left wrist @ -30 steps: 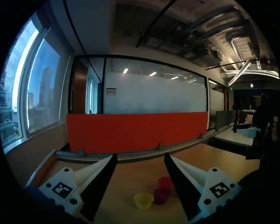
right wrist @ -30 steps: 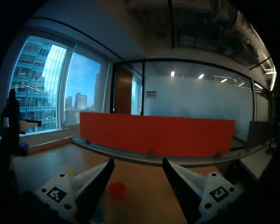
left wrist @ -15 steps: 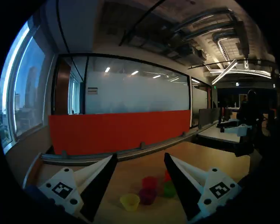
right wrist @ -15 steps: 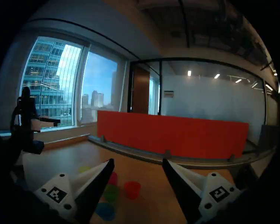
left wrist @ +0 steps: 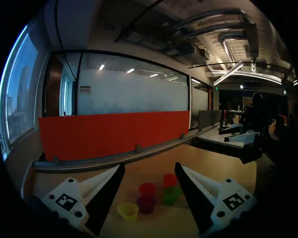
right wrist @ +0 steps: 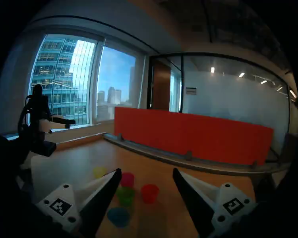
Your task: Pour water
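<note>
Several small coloured cups stand clustered on the wooden table (left wrist: 216,158). In the left gripper view, between my fingers, are a yellow cup (left wrist: 128,210), a purple cup (left wrist: 146,203), two red cups (left wrist: 148,189) and a green cup (left wrist: 171,194). My left gripper (left wrist: 149,166) is open above them and holds nothing. In the right gripper view I see a yellow cup (right wrist: 99,172), a magenta cup (right wrist: 127,179), a green cup (right wrist: 125,195), a red cup (right wrist: 149,193) and a blue cup (right wrist: 118,216). My right gripper (right wrist: 146,171) is open and holds nothing.
An orange partition (left wrist: 109,133) runs along the table's far edge, with a glass wall behind it. Large windows (right wrist: 65,93) line one side. The other gripper shows far right (left wrist: 240,138), held by a dark figure, and far left (right wrist: 49,125).
The left gripper view has swung right and the right gripper view left. More cups now sit between the fingers of each. Both grippers stayed open.
</note>
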